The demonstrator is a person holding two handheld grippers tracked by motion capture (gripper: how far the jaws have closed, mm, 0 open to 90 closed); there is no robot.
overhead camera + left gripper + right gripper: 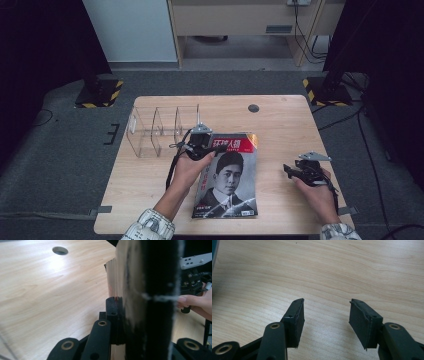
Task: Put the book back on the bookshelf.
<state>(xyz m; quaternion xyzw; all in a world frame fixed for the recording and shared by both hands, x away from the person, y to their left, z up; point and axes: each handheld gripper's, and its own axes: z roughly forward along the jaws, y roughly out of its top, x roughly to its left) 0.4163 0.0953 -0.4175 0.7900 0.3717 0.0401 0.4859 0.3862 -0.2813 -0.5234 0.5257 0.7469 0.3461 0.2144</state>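
A magazine [230,175] with a portrait on its cover lies near the middle of the wooden table [280,125]. My left gripper [214,148] is at the magazine's upper left corner and is shut on its edge. In the left gripper view the jaws [122,302] pinch the glossy sheet of the magazine [116,277], which rises between them. My right gripper [289,170] hovers over bare wood to the right of the magazine and apart from it. Its jaws [325,312] stand open with nothing between them.
A clear acrylic rack [160,130] with upright dividers stands at the table's left, just beyond my left gripper. A round cable hole [253,108] sits near the far edge, also seen as the hole [60,250]. Stand bases with hazard stripes flank the table on the floor.
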